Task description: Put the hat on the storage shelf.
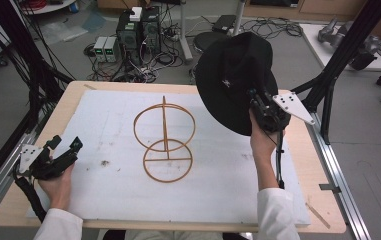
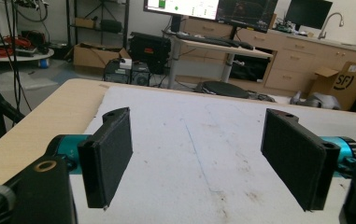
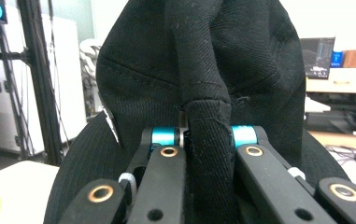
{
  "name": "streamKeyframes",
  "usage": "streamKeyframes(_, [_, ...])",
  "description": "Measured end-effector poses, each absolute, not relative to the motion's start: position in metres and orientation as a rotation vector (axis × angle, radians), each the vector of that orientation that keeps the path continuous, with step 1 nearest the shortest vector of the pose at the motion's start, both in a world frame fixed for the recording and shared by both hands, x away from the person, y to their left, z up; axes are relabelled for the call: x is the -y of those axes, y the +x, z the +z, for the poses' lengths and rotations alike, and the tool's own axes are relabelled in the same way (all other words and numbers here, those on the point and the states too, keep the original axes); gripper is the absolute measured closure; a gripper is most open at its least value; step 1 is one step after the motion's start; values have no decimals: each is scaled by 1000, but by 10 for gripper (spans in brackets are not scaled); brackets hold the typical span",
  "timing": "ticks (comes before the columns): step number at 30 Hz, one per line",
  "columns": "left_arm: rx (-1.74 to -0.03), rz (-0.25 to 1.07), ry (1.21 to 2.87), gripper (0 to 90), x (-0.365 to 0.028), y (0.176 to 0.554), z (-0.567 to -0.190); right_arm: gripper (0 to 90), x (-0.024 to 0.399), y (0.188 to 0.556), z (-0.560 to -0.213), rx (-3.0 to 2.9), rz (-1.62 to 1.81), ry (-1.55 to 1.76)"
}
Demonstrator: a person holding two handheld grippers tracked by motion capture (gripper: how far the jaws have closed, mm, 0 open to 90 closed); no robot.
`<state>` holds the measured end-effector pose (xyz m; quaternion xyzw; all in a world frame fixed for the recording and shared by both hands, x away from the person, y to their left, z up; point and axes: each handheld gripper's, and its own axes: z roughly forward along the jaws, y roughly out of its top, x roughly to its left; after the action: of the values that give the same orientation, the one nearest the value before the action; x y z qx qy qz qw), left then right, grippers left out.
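Right gripper: clamped on brim fold of black fabric brimmed hat, held aloft. Orange wire two-ring stand: upright, at its 8 o'clock, nearer this hand. Left gripper: jaws apart, empty, idle at table's 8 o'clock.

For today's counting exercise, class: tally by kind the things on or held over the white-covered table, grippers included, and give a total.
Black hat: 1
Wire hat stand: 1
Grippers: 2, the left gripper open, the right gripper shut on the hat
Total: 4
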<state>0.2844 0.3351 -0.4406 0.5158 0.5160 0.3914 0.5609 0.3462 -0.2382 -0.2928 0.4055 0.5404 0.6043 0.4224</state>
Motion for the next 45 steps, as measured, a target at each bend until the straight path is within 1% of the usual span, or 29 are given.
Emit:
streamKeyframes(17, [-1217,914,1210,255,-335,285,-441,876,236,312,-276,-1313,1704,914])
streamKeyframes(26, [-1216,907,1207,256,-335,286,-441,876,224,295,-268,-1352,1772,806])
streamKeyframes(33, [-1218,904,1197,256,-335,286,-441,876,203,284,-257,-1410,1825,698])
streamKeyframes(34, [-1218,904,1194,256,-335,286,-441,876,195,281,-254,-1431,1833,667])
streamKeyframes(45, [-1220,907,1193,259,-336,287,-441,876,158,277,-254,-1553,1858,568])
